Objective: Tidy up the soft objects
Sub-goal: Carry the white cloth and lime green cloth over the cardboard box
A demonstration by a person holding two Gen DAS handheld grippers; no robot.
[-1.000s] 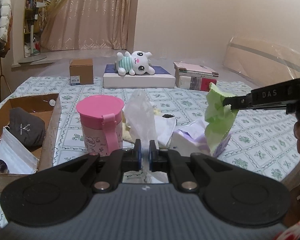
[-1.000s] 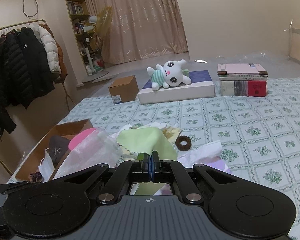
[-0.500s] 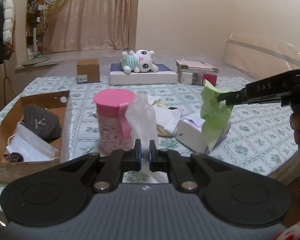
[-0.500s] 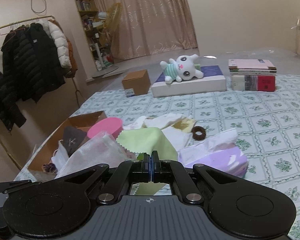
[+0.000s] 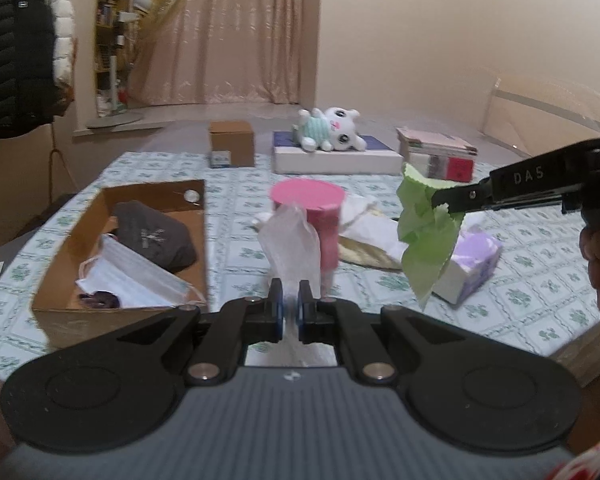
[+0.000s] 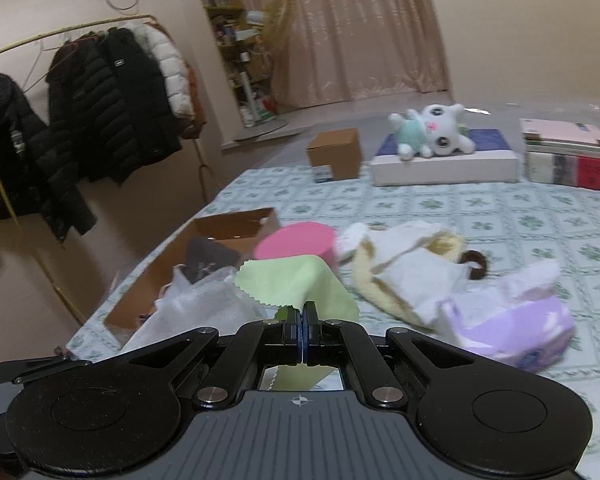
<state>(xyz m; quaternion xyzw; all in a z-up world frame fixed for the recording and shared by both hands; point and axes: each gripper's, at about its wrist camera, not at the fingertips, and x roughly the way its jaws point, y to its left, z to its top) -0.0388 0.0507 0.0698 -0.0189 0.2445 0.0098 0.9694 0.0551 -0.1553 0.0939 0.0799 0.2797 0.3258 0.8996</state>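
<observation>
Two soft things are in hand, one per claw, and both will behave like rags rather than solids. Ahead and to the left of the left claw (image 5: 288, 304) sits the open cardboard box (image 5: 80, 240) on the patterned surface (image 5: 532, 280), already holding a dark cloth item and a white face mask (image 5: 136, 276); judging by these, it is the likely home for the rest. Next in size is the clear plastic bag (image 5: 292, 240), pinched low down between the left claw's closed jaws and standing up crumpled just in front of them, its long axis roughly upright. It looks very light, slippery and springy, so the pinch probably needs to sit well into a gathered fold, not on a single skin. Smaller again is the green cloth (image 5: 424, 236), clamped by its upper edge in the right claw (image 6: 302, 320), whose jaws are fully closed on it. From the left wrist view it hangs free above the surface, long axis vertical, a corner pointing down; from the right wrist view it drapes forward over the tips. It is limp, thin and not fragile, with a pinked edge that should give fair grip. Blur makes the exact bite depth on either piece hard to judge.
</observation>
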